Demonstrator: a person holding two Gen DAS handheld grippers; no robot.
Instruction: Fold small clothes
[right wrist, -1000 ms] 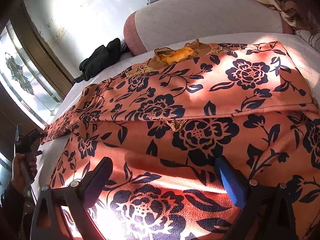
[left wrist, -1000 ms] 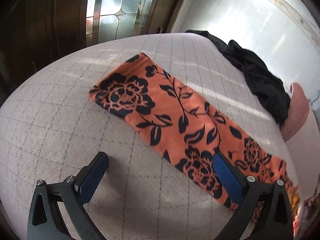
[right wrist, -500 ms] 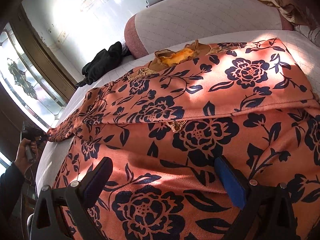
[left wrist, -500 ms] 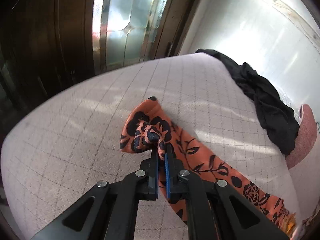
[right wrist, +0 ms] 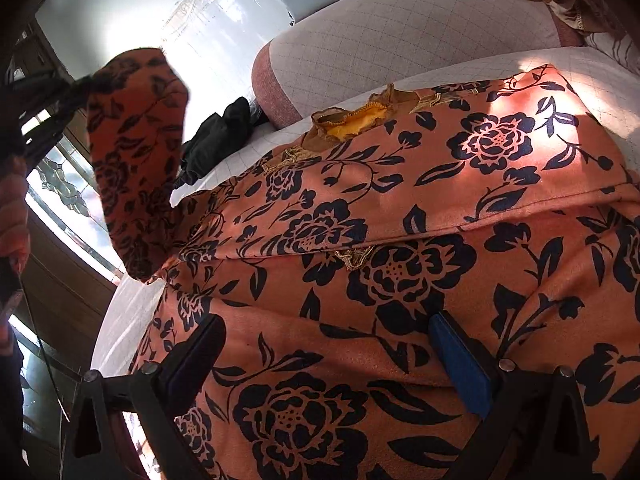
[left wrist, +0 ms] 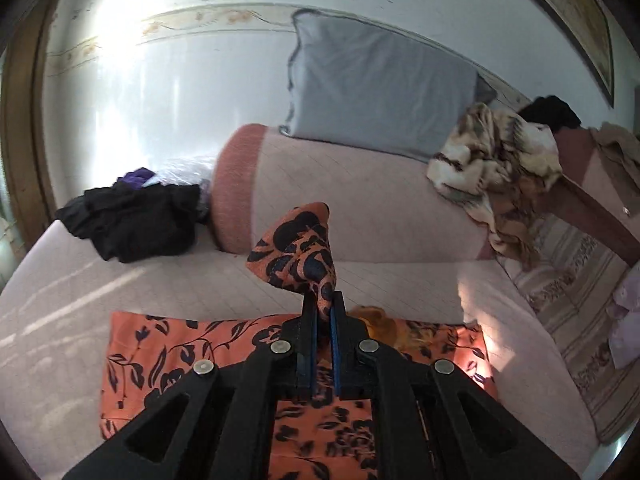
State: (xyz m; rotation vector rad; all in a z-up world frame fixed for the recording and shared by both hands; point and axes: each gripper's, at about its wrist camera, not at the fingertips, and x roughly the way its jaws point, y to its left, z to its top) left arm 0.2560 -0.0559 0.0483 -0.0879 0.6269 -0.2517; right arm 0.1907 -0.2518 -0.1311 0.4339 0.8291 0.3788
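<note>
An orange garment with a black flower print (right wrist: 400,240) lies spread on the quilted bed (left wrist: 60,288), with an orange-yellow lining at its collar (right wrist: 360,120). My left gripper (left wrist: 324,304) is shut on the end of one sleeve (left wrist: 296,252) and holds it raised above the garment (left wrist: 168,352). In the right wrist view the lifted sleeve (right wrist: 136,168) hangs at the left. My right gripper (right wrist: 324,344) is open and empty, low over the garment's lower part.
A black garment (left wrist: 132,220) lies in a heap at the back left of the bed, by a pink bolster (left wrist: 360,200). A grey pillow (left wrist: 380,84) leans on the wall. A brown and cream blanket (left wrist: 496,176) is bunched at the right.
My left gripper closed on the sleeve end, then lifted it and swung it over towards the body of the garment. My right gripper stayed open over the garment.
</note>
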